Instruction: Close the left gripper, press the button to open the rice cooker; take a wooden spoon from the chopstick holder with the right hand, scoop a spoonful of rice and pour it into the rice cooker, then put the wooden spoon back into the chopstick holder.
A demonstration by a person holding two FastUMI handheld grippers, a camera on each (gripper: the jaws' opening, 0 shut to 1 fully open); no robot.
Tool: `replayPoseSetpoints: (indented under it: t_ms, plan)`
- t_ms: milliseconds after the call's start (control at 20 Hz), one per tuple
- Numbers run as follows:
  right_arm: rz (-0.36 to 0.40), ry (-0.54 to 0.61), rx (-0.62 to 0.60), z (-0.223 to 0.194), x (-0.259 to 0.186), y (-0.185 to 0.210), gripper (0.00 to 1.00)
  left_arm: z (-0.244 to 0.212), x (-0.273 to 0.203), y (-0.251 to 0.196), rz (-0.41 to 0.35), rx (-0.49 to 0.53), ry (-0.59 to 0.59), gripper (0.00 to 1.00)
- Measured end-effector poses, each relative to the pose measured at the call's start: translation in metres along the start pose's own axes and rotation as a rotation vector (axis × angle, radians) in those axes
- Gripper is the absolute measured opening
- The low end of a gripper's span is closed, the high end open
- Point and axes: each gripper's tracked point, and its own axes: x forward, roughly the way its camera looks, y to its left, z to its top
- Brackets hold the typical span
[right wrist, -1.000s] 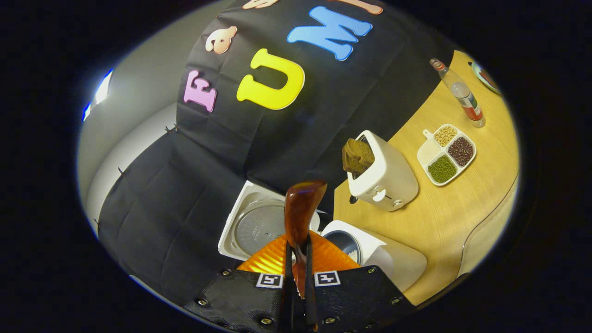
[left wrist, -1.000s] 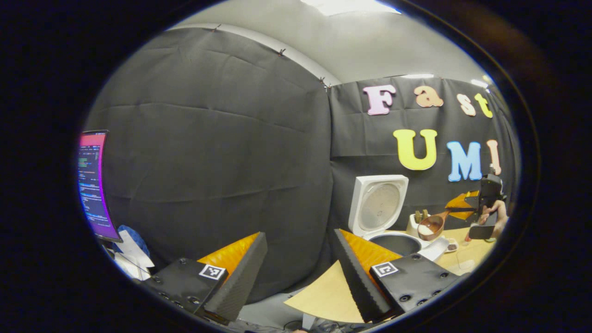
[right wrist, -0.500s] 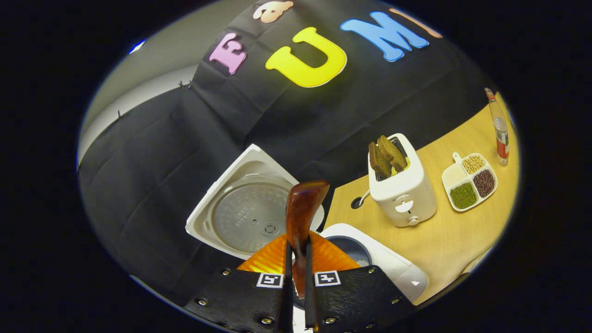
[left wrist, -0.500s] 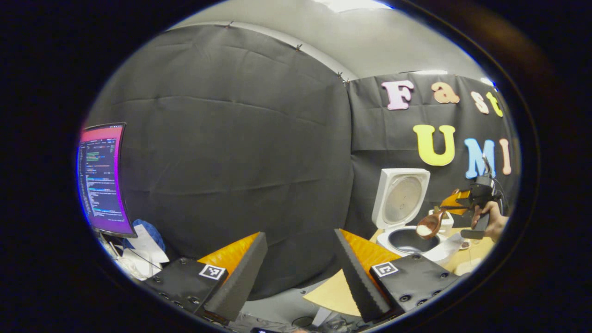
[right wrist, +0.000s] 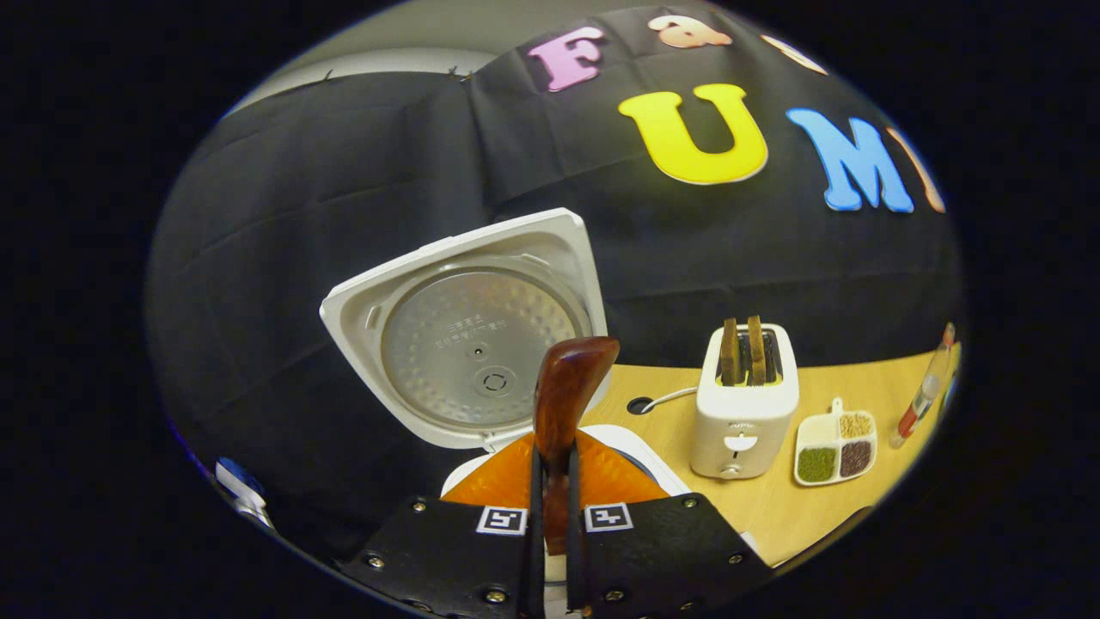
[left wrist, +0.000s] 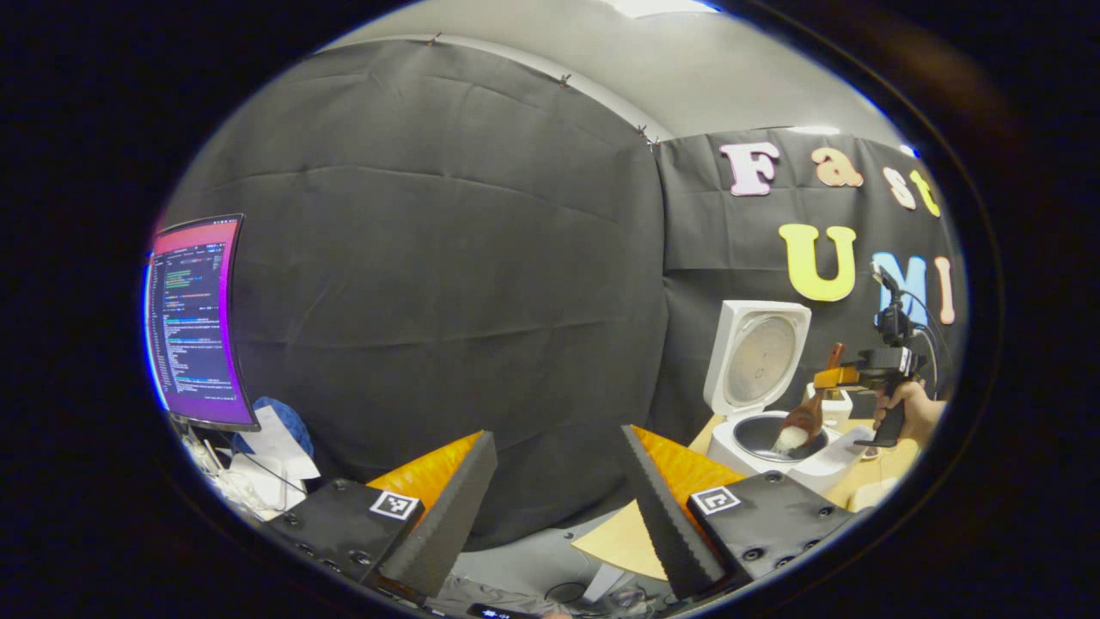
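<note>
While the right tool (right wrist: 550,516) clamps the handle of a brown wooden spoon (right wrist: 563,395), its bowl tips white rice (left wrist: 786,440) into the open white rice cooker (left wrist: 765,434) at the table's (right wrist: 808,516) left end, lid (right wrist: 468,331) raised. Nearer, the left tool (left wrist: 559,499) hangs with fingers spread, gripping nothing. A white toaster (right wrist: 743,417) stands right.

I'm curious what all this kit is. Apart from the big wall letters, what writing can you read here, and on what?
No text here can be read.
Rice cooker lid: a short stamped line on the inner plate, too small to read.
Toaster: a small mark on the front, blurred.
Bottle: the label is too small to read.
Monitor: rows of text, too small to read.
</note>
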Motion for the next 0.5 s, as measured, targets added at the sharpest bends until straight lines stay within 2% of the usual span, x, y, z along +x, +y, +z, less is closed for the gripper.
replayPoseSetpoints:
  t_ms: [50,100,150,200,350,400,500]
  plan:
    - [0.000,-0.021,-0.060,0.004,0.000,0.002,0.10,-0.002,0.000,0.000,-0.001,0.003,0.000,1.00]
    - [0.002,-0.042,-0.117,0.009,-0.002,0.006,0.10,-0.002,-0.001,0.000,-0.001,0.007,0.001,0.96]
    - [-0.002,-0.055,-0.167,0.013,-0.001,0.008,0.10,-0.004,-0.001,-0.001,-0.004,0.007,0.002,0.96]
    - [-0.006,-0.064,-0.214,0.015,-0.002,0.014,0.10,-0.004,-0.001,-0.001,-0.008,0.004,0.004,0.99]
    - [-0.027,-0.080,-0.356,0.016,-0.004,0.017,0.10,-0.007,0.000,-0.002,-0.005,-0.002,0.008,0.99]
    - [-0.036,-0.087,-0.402,0.017,-0.005,0.017,0.10,-0.006,0.000,-0.001,-0.003,-0.005,0.006,0.95]
    - [-0.052,-0.103,-0.498,0.021,-0.006,0.016,0.10,-0.005,-0.001,0.001,0.000,-0.008,0.002,0.95]
